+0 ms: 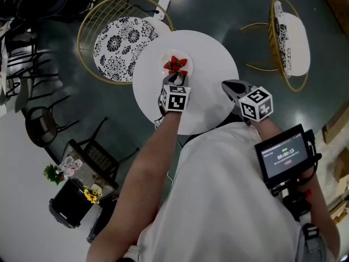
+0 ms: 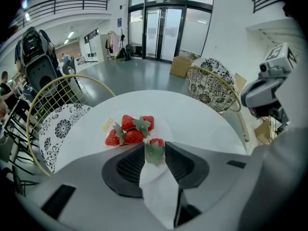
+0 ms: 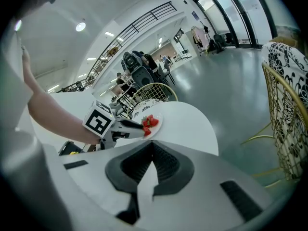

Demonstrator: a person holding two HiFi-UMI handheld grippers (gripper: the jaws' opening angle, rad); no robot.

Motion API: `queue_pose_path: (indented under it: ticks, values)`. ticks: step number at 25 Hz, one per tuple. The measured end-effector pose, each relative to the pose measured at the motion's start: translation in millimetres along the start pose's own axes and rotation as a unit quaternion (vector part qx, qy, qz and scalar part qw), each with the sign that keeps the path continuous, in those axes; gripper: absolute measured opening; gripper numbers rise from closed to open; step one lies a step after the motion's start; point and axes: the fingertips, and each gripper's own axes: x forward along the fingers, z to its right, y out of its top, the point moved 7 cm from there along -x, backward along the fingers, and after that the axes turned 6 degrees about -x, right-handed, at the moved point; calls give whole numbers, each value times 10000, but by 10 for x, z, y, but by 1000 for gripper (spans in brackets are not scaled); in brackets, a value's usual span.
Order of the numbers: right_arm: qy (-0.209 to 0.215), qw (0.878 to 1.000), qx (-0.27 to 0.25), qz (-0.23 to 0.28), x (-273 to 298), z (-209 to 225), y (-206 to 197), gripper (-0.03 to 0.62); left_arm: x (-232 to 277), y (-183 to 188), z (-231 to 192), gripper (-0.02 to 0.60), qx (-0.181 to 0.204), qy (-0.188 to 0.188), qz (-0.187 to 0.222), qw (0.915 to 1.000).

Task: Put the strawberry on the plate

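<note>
On the round white tabletop (image 1: 212,86) the small white plate (image 1: 164,64) sits toward the far side. Three berries (image 2: 131,130) are piled in the middle of it, red with green leaf caps. They lie just beyond your left fingertips and close to the one you hold. A yellow tag (image 2: 108,124) lies on the tabletop beside the plate's left rim. A wire chair (image 1: 121,40) with a black-and-white patterned cushion stands against the far left edge of the tabletop. A second chair (image 1: 289,37) stands well apart on the right.

Your left forearm reaches straight forward over the near edge, with the marker cube facing up. Your left gripper (image 1: 175,79) has its tips at the plate's near rim. Its fingers (image 2: 175,160) are clamped on the strawberry (image 2: 155,147), one on each side.

Your right gripper (image 3: 153,144) hangs over the near right part of the tabletop, well apart from the plate and turned toward it. Its fingers are pressed together with nothing between them. A screen (image 1: 283,154) rides on your right forearm.

The strawberry is small and red. Its green cap faces you and spans the gap between the fingers. It is at the plate's near edge, but you cannot tell whether it rests on the plate or hangs just above it.
</note>
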Motion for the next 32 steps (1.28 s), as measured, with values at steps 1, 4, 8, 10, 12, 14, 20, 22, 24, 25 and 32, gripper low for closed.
queue_pose_path:
  ticks: [1, 4, 8, 10, 12, 14, 20, 22, 24, 25, 32]
  values:
    - [7, 10000, -2, -3, 3, -4, 1, 5, -16, 6, 4, 115, 3, -9, 35, 10000]
    - [45, 10000, -9, -5, 20, -23, 0, 5, -64, -1, 4, 115, -1, 9, 102, 9999]
    - [90, 9999, -51, 18, 34, -36, 0, 5, -127, -34, 19, 115, -19, 20, 156, 9999]
    - [105, 9999, -100, 26, 44, -28, 20, 5, -176, -33, 37, 115, 8, 5, 219, 9998]
    - [126, 9998, -148, 35, 67, -54, 49, 5, -263, -49, 34, 115, -2, -8, 301, 9995]
    - [157, 9996, -208, 55, 90, -149, 69, 5, -408, -103, 23, 114, -13, -21, 394, 9992]
    - [184, 9986, -448, 201, 74, -542, 82, 5, -874, -422, 82, 66, -53, -107, 710, 9974]
    - [193, 9982, -511, 251, 68, -645, 96, 5, -1018, -508, 91, 47, -163, -153, 867, 9960]
    - [205, 9976, -587, 301, 59, -736, 120, 5, -1147, -574, 117, 13, -335, -320, 1058, 9933]
    - [204, 9973, -616, 332, 53, -780, 129, 5, -1208, -607, 139, 8, -402, -417, 1154, 9916]
    - [202, 9948, -841, 543, -51, -1133, 155, 5, -1670, -830, 267, 6, -662, -829, 1812, 9777]
